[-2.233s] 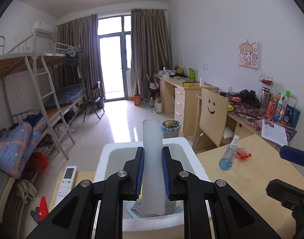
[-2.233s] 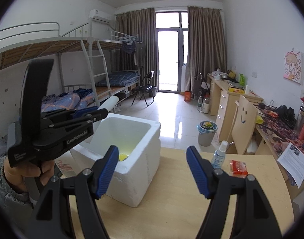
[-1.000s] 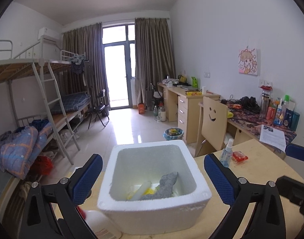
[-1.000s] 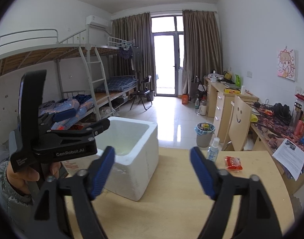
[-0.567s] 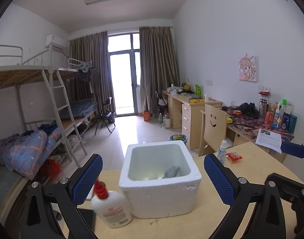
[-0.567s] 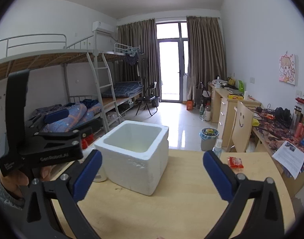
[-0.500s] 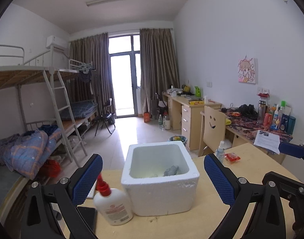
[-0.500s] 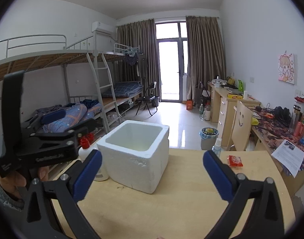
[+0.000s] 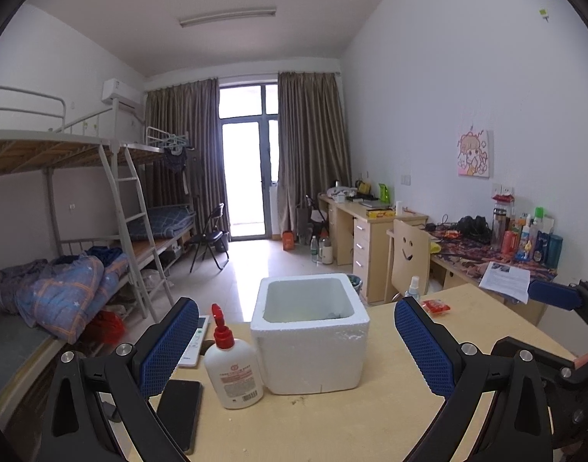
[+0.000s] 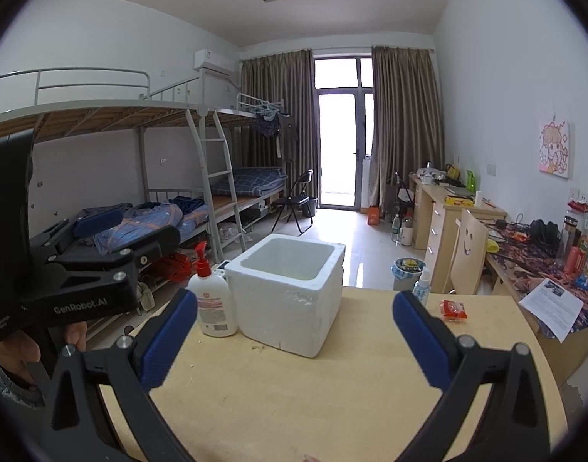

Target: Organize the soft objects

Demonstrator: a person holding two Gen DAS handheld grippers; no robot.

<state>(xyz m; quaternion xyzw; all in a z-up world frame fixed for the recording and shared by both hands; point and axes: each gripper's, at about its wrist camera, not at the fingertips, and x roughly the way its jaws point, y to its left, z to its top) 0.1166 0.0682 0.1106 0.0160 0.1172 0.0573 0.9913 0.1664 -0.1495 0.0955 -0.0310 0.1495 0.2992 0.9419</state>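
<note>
1. Left gripper (image 9: 296,340): held above the near edge of the round wooden table (image 9: 371,415), pointing slightly downward toward the white foam box (image 9: 313,354). Jaws spread wide, nothing between the blue pads (image 9: 168,346).
2. Right gripper (image 10: 294,340): also over the near table edge, tilted a little downward, aimed at the foam box from its right. Jaws spread wide, nothing held.
3. In the right wrist view, the left gripper's black body sits at the left edge, its handle upright. The person's hand (image 10: 16,350) wraps the handle from below; a bit of grey sleeve (image 10: 1,381) shows at the frame edge.
4. Foam box stands open-topped on the table, well ahead of both grippers. Inside it, a grey soft item (image 9: 334,313) and something yellowish lie at the bottom, mostly hidden by the wall; I cannot tell what they are.
5. White pump bottle (image 9: 232,369) with a red top stands upright just beside the box, on its left.
6. Dark phone (image 9: 178,412) lies flat near the left jaw; a white remote (image 9: 194,342) lies behind the bottle.
7. Small spray bottle (image 10: 421,287) and red packet (image 10: 454,310) sit on the far right of the table, apart from the box.
</note>
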